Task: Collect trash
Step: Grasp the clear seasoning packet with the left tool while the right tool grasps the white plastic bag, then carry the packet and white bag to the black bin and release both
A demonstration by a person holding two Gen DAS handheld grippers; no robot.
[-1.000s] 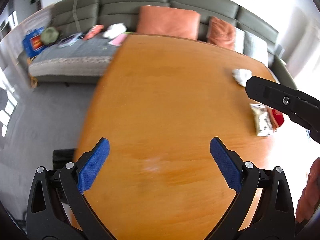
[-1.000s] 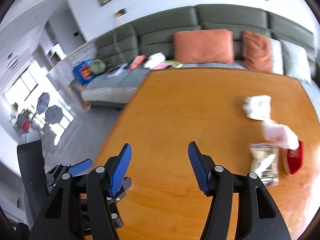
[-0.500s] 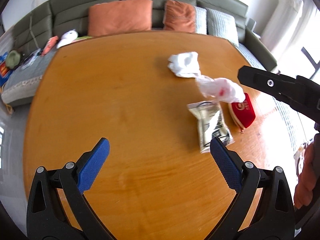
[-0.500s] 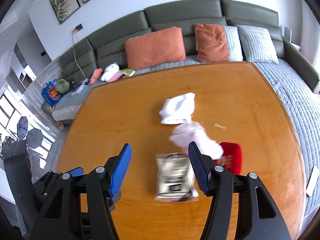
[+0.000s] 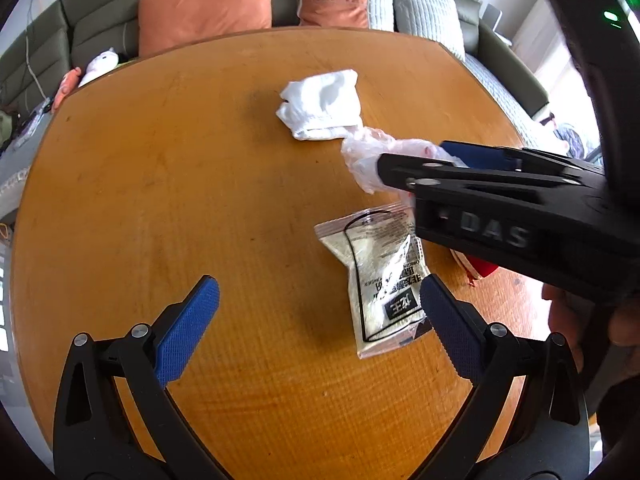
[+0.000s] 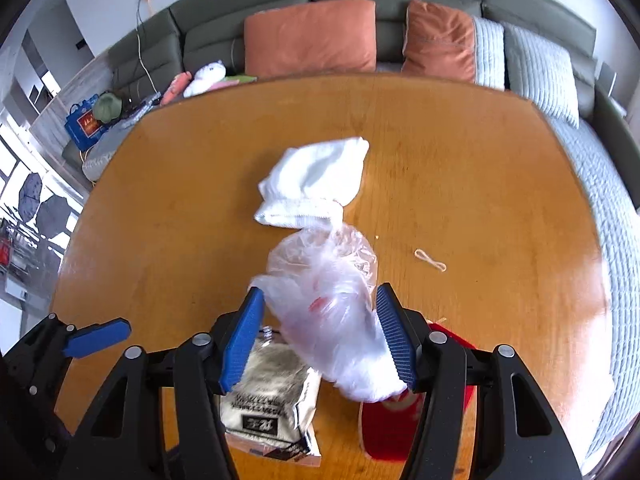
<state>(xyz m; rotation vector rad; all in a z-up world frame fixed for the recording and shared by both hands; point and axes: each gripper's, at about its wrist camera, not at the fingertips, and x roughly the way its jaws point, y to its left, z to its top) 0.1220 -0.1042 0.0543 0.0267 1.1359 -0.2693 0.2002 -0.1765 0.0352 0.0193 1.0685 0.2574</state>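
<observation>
My right tool (image 6: pixel 320 330) is closing on the crumpled clear plastic bag (image 6: pixel 326 312); the bag sits between its blue pads, but I judge the pads are only brushing the film, not yet pinching it. My left tool (image 5: pixel 316 320) hangs released over the bench (image 5: pixel 160 180) with nothing between its pads, though its right pad overlaps the edge of the foil packet (image 5: pixel 380 280).

Risks as I see them:
- The bag is thin, puffy and slippery. If the pads catch only a loose fold, it could slide out once I lift.
- Directly under my right tool lie the foil packet and a red wrapper (image 6: pixel 400 428). If I go too low, a pad tip could trap one along with the bag, or shove it across the bench.
- Just beyond the bag, touching it or nearly so, is a white sock (image 6: pixel 316 180). It doesn't look like trash; dragging the bag could pull it along.
- A small rubber band (image 6: pixel 430 260) lies off to the right of the tool, easy to overlook.
- My two tools are close together; the right one crosses just above the left's reach, so they could knock each other.
</observation>
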